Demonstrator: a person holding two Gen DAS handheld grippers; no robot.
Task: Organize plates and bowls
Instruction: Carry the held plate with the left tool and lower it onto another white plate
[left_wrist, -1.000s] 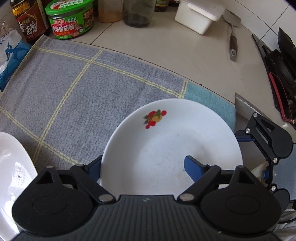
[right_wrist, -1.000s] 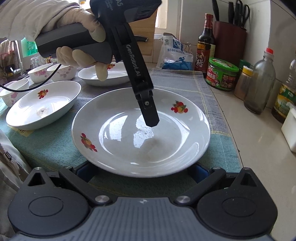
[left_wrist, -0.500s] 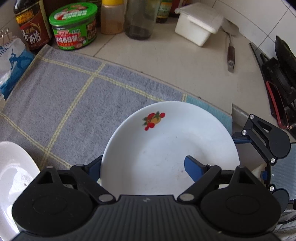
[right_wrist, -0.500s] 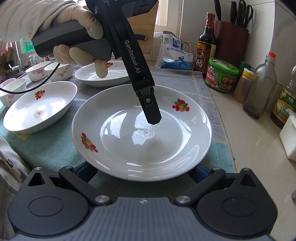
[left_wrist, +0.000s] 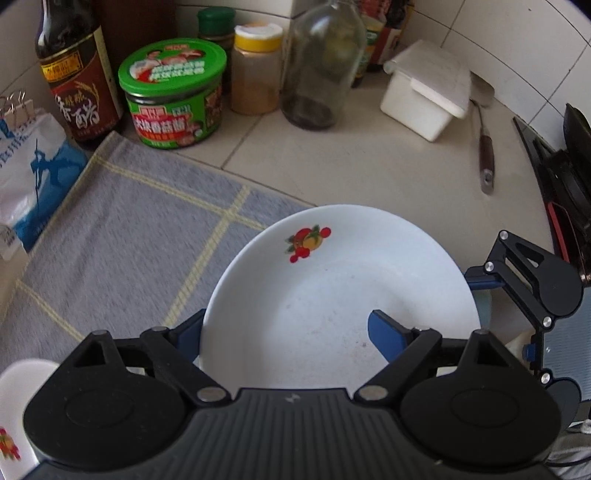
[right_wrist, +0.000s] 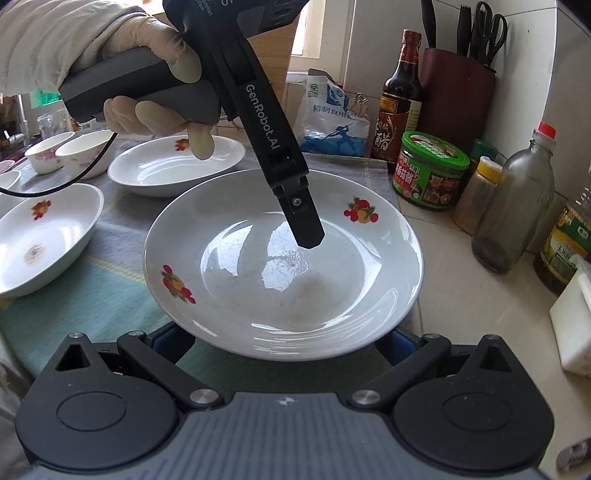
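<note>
A white plate with fruit prints (left_wrist: 332, 295) (right_wrist: 280, 266) is held up above the grey checked cloth (left_wrist: 129, 229). My left gripper (left_wrist: 288, 332) is shut on its rim, one finger (right_wrist: 301, 218) inside the plate, the other under it. My right gripper (right_wrist: 280, 343) stands open with its blue fingers under the plate's near edge; it also shows at the right of the left wrist view (left_wrist: 532, 288). Two more fruit-print plates (right_wrist: 173, 166) (right_wrist: 40, 236) and small bowls (right_wrist: 55, 151) sit on the cloth at the left.
Behind the cloth stand a vinegar bottle (left_wrist: 74, 70), a green-lidded jar (left_wrist: 173, 92), a spice jar (left_wrist: 255, 70), a glass bottle (left_wrist: 321, 62), a white box (left_wrist: 424, 88), a blue-white bag (left_wrist: 29, 173) and a knife block (right_wrist: 458, 88). A spatula (left_wrist: 484, 147) lies on the tiled counter.
The plate has been lifted and tilted up with the left gripper. Both views have risen, so the jars and bottles at the back now show more.
</note>
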